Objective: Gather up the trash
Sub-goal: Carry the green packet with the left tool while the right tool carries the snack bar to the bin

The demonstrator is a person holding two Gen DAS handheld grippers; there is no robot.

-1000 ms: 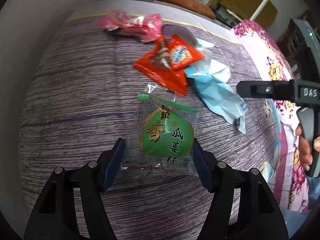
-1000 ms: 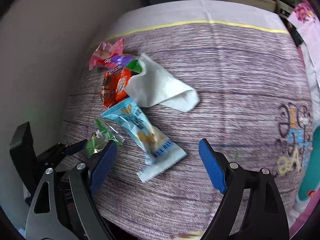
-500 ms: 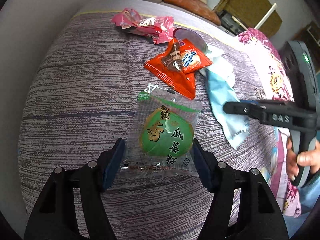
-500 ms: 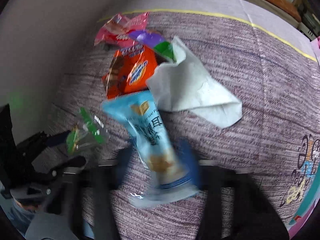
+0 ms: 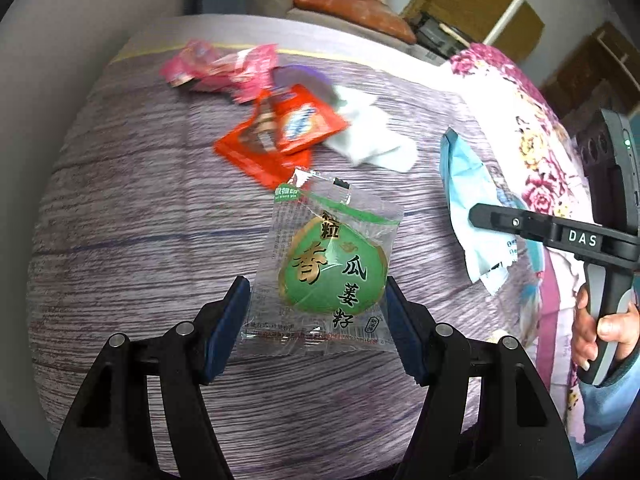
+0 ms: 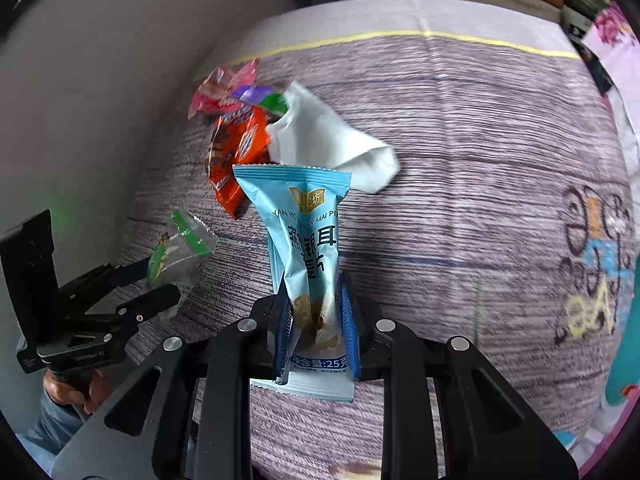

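The right gripper point(image 6: 316, 328) is closing its jaws on the light-blue wrapper point(image 6: 306, 236) at lower centre. The left gripper point(image 5: 316, 320) is clamping the green-printed clear packet point(image 5: 326, 268) at mid-frame — the orange wrapper point(image 5: 280, 136) and white tissue point(image 5: 372, 140) are lying beyond.

Both wrist views look steeply down, close — sharing the orange wrapper point(image 5: 280, 136) point(image 6: 236, 156) and striped cloth point(image 5: 140, 220) point(image 6: 460, 200).
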